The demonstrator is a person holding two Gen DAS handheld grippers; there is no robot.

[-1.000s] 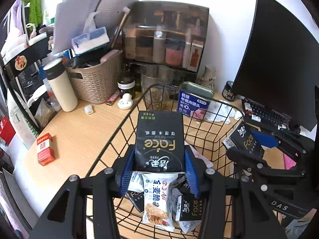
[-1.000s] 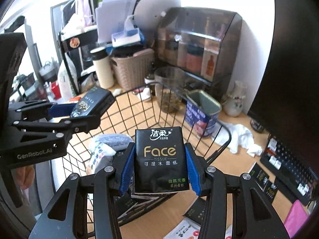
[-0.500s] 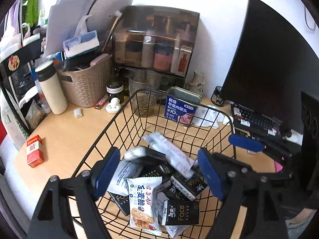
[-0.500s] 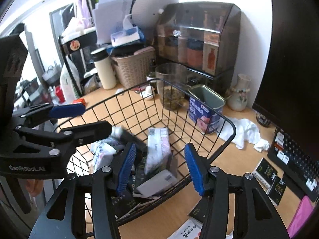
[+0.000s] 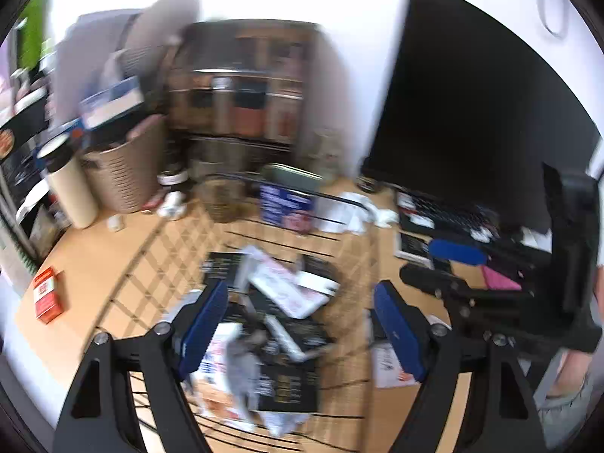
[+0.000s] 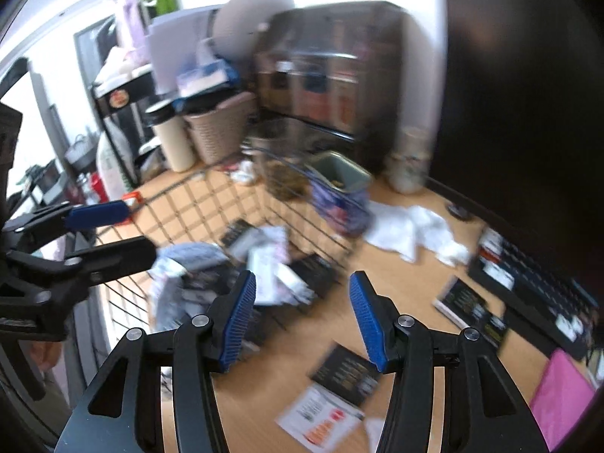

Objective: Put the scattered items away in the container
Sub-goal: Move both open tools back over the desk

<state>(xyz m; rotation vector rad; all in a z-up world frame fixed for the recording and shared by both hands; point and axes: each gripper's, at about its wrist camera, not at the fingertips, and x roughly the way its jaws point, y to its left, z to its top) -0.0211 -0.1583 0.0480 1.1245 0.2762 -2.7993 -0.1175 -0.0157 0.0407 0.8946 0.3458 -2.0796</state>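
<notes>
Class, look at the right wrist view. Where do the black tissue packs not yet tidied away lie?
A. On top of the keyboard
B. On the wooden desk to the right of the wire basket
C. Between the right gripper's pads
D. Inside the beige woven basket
B: two black tissue packs lie on the bare desk right of the wire basket; the right gripper is open and empty.

Blurred all over. Right tongs (image 6: 302,317) gaping with nothing between the blue pads, hanging over the near corner of the wire basket (image 6: 211,204). Inside: black tissue packs (image 6: 317,270) and pale snack packets (image 6: 264,264) in a heap. On the desk (image 6: 407,294) just beside the basket, another black pack (image 6: 345,373) and a white leaflet (image 6: 321,415). Left tongs (image 6: 113,230) at the far left edge, also spread apart and empty.
</notes>
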